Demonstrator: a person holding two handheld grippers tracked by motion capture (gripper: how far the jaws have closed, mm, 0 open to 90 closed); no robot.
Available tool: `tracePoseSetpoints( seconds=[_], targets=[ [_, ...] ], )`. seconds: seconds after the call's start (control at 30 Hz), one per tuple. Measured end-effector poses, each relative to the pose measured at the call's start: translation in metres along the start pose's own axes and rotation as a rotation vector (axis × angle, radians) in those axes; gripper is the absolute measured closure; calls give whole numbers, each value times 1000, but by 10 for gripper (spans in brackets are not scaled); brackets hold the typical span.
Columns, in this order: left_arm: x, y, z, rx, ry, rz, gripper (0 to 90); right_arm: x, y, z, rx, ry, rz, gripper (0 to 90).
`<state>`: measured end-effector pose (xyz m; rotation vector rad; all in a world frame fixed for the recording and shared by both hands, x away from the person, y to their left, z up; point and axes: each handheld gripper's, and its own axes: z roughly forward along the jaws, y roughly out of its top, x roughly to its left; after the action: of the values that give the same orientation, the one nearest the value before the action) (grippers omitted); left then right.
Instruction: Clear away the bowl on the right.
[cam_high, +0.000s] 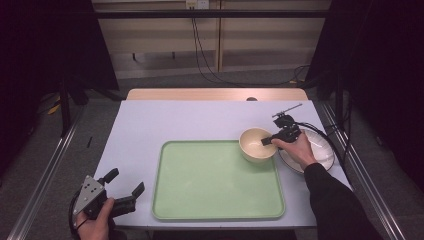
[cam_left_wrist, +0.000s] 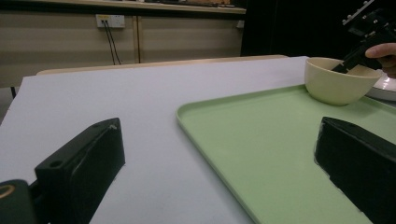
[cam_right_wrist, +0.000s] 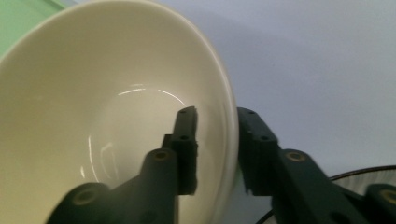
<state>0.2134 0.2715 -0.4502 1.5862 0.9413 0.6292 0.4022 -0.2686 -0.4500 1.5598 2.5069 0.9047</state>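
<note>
The cream bowl (cam_high: 257, 144) sat at the far right corner of the green tray (cam_high: 215, 200), just beside a white plate (cam_high: 320, 150) on the tabletop (cam_high: 175, 120). The right gripper (cam_high: 270, 140) straddled the bowl's right wall, 1 jaw inside and 1 outside; the right gripper view showed the rim (cam_right_wrist: 231, 116) between them, though whether they pinched it or merely bracketed it could not be told. The bowl looked rigid, glossy and probably ceramic: fairly light, slippery, and breakable if dropped. A rim hold seemed workable, but the smooth, curved wall could let it swing or slip, so a firm, deep bite and a level lift seemed wise. The left gripper (cam_high: 122, 186) rested wide apart and empty near the tray's left edge.
</note>
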Motion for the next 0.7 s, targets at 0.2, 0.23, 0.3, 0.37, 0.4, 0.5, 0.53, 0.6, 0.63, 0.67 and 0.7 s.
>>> tracePoseSetpoints(
  seconds=[0.2, 0.23, 0.3, 0.37, 0.4, 0.5, 0.53, 0.6, 0.63, 0.67, 0.7],
  targets=[
    [0, 0, 1, -2, -3, -9, 17, 0, -1, -4, -57, 7, -42, 447],
    [0, 0, 1, -2, -3, -9, 17, 0, -1, -4, -57, 7, -42, 447],
    [0, 0, 1, -1, -3, -8, 17, 1, -1, -4, -77, 14, -46, 377],
    [0, 0, 1, -1, -4, -8, 17, -1, 0, -4, -105, 14, -50, 246],
    [0, 0, 1, -1, -4, -9, 17, -1, 0, -5, -115, 21, -51, 215],
    [0, 0, 0, 0, -4, -5, 17, -1, 0, -7, -132, 21, -44, 142],
    [0, 0, 1, 1, -5, -6, 17, 0, -1, -8, -145, 22, -57, 35],
    [0, 0, 1, 2, -7, -2, 17, 0, -1, -9, -169, 40, -70, 38],
    [0, 0, 1, 2, -7, -2, 17, 0, -1, -9, -169, 40, -70, 38],
    [0, 0, 1, 5, -5, 4, 17, 0, -1, -11, -176, 28, -59, 30],
    [0, 0, 1, 5, -5, 4, 17, 0, -1, -11, -176, 28, -59, 30]
  ],
)
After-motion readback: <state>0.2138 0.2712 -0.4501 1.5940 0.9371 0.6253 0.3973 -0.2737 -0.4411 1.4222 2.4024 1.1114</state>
